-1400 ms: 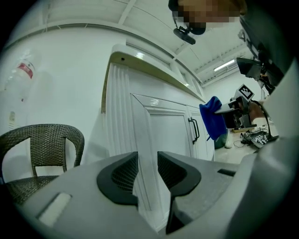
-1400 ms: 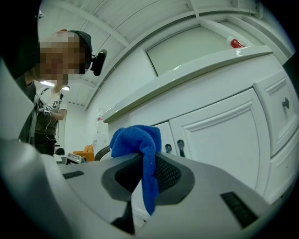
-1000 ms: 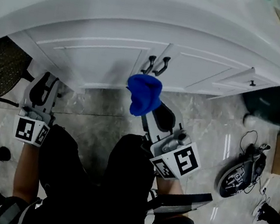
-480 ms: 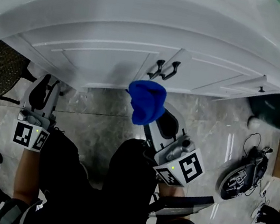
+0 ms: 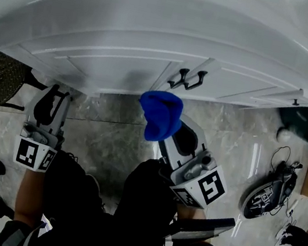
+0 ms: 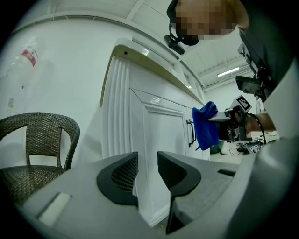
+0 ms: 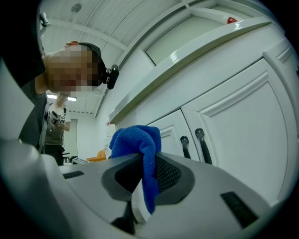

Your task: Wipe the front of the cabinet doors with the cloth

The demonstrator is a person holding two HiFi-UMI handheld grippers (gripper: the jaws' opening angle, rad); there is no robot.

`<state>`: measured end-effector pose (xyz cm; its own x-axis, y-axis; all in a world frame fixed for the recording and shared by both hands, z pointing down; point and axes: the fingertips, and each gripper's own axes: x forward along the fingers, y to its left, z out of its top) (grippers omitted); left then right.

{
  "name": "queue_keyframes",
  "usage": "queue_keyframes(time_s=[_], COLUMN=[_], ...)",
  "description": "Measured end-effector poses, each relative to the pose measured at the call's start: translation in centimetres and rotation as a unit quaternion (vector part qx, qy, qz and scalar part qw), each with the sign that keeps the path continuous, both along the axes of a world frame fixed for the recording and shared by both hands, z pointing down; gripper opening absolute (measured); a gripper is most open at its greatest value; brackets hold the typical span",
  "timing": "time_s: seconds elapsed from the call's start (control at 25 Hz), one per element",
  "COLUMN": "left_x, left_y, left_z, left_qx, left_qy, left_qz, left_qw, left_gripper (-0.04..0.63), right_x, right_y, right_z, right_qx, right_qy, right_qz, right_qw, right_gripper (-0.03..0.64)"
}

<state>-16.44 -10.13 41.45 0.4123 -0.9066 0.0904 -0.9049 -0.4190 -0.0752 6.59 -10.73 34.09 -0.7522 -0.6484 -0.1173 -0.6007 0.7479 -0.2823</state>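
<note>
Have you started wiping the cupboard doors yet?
Picking up looks done: the right claw is shut on the fluffy blue cloth. It hangs near the black handles, seemingly not touching the white cabinet doors. The left claw is open, empty. The wiping looks not yet begun.

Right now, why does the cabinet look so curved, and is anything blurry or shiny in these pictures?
Head view: the wide lens bows the white cabinet into an arc, and the glossy floor shows light streaks. Left gripper view: dark rounded corners, and the left gripper looms soft up close. Right gripper view: same round frame, but the blue cloth looks fairly crisp.
</note>
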Motion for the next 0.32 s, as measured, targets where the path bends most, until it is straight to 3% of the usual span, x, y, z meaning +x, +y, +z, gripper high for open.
queue_keyframes(time_s=[0.32], left_x=[0.0], left_y=[0.1], left_z=[-1.2], left_qx=[-0.012], left_qy=[0.002], left_qz=[-0.006], left_qw=[0.9999], left_gripper=[0.132], right_x=[-1.1], right_y=[-0.4], right_z=[-0.4], right_qx=[-0.012], right_qy=[0.013], right_qz=[-0.015], right_qw=[1.000], right_gripper=[0.057])
